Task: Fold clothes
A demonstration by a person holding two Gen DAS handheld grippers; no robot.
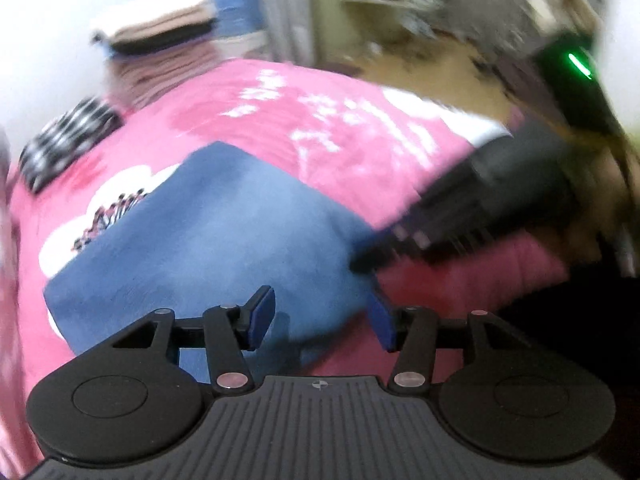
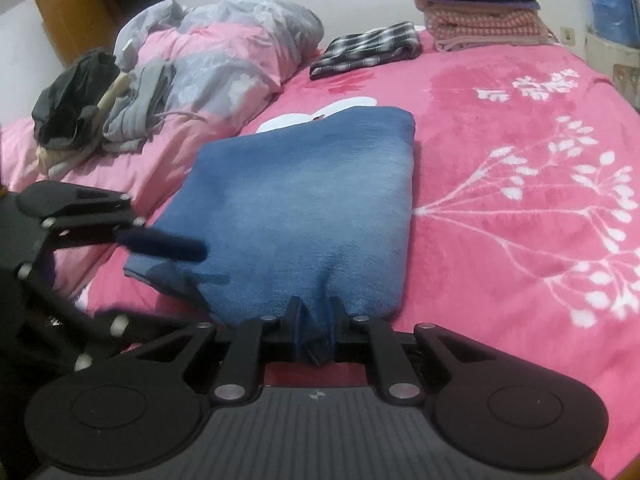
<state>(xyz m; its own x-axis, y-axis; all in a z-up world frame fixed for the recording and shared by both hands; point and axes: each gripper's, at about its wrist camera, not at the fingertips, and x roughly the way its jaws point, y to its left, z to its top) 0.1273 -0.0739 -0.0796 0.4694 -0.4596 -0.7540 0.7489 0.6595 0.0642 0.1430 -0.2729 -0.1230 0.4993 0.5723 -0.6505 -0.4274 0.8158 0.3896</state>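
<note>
Blue garment (image 2: 312, 208) lying as a thick folded rectangle on the pink bed (image 2: 520, 128), near edge bunched and pinched between the fingers of the right gripper (image 2: 316, 320). Left gripper (image 1: 320, 316) hovering just over the garment's near left corner, fingers spread with nothing between them; same gripper seen from the right wrist with one blue pad (image 2: 164, 246) touching or just above that corner, cannot tell which. Beyond the garment: a folded plaid piece (image 2: 366, 50), a stack of folded clothes (image 2: 480, 4) at the far edge, and off to its left a crumpled duvet (image 2: 224, 52) with loose dark and grey clothes (image 2: 100, 100). Likely step: handling the already folded garment, either closing a last fold or gripping it to carry to the stack; one view fitting both. Either way, calls for a firm hold on all layers at the near edge, with the left fingers closing on the corner to keep the bundle from opening.
</note>
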